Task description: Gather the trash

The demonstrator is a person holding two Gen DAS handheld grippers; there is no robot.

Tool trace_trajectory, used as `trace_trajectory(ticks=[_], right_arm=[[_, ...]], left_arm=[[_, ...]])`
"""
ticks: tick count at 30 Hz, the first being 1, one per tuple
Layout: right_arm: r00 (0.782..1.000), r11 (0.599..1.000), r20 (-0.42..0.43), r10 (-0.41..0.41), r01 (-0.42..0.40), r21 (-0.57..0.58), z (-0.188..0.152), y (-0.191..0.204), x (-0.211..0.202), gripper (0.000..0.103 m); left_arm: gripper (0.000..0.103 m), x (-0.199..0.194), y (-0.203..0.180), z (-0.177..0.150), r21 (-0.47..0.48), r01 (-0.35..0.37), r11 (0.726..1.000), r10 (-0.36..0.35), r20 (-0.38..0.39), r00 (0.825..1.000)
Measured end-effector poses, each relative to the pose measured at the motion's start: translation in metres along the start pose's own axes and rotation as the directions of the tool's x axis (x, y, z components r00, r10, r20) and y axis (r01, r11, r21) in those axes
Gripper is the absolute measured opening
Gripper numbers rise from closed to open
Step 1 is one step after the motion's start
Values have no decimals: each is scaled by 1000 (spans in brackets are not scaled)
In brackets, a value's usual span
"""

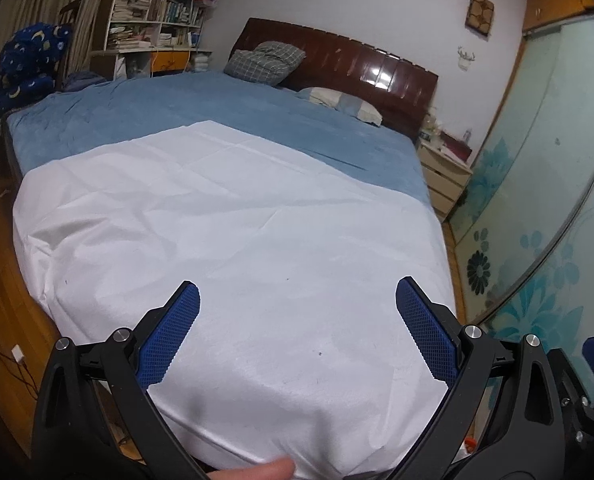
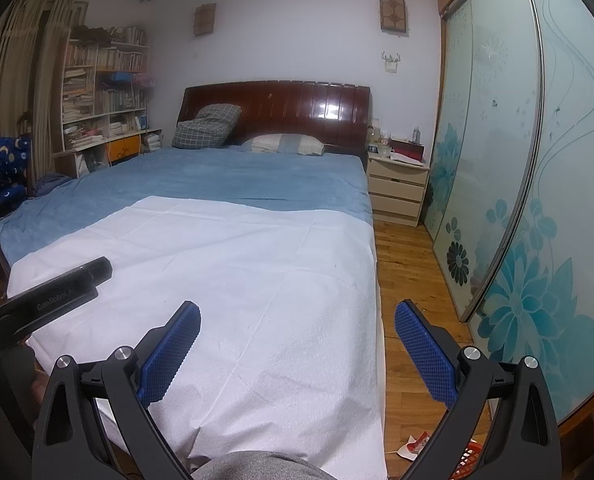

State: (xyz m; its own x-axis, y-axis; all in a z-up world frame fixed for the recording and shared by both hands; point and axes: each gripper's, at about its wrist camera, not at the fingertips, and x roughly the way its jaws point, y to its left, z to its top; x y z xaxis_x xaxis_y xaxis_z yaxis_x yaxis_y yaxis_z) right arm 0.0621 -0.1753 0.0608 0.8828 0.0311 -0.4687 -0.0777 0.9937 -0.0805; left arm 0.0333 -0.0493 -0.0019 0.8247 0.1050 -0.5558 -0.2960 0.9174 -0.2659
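Red-and-white crumpled wrapper (image 2: 415,445) on wood floor (image 2: 409,264); both tongs (image 1: 297,312) (image 2: 297,328) wide, empty.

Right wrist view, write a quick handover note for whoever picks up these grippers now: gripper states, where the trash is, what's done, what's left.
Left gripper: open, empty, held over the white sheet at the foot of the bed.
Right gripper: open, empty, over the bed's right edge.
Trash: a red-and-white wrapper lies on the wood floor right of the bed, beside a red basket that is partly hidden by the gripper.
Done: nothing visibly collected.
Left: pick up the wrapper, probably into the basket; check the floor for more.
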Motion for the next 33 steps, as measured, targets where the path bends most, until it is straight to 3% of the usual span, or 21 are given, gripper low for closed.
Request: trace_trajectory(ticks=[9,14,17,19,22,33], right_arm=[[1000,1000,0,1,-1,0,0,0,0,96],[1000,1000,-1,2,-2,-1,0,0,0,96],[1000,1000,-1,2,-2,1,1,0,0,96],[1000,1000,-1,1,-1,1,1,0,0,96],[1000,1000,-1,1,-1,2,1,0,0,96],[1000,1000,-4,5,-5,4,-4,4,-1,96]], left_arm=[[97,16,-7,-8,20,-78,997,79,-41,996],[97,19,-11,-11,29,-69,997,71,-63,995],[97,18,-11,-11,44,-68,997,70,-48,996],[97,10,-11,-14,35,-110,993,110,3,994],[97,10,-13,-16,44,-74,996,75,-14,997],[97,13,-20,-16,61,-48,997,51,-51,997]])
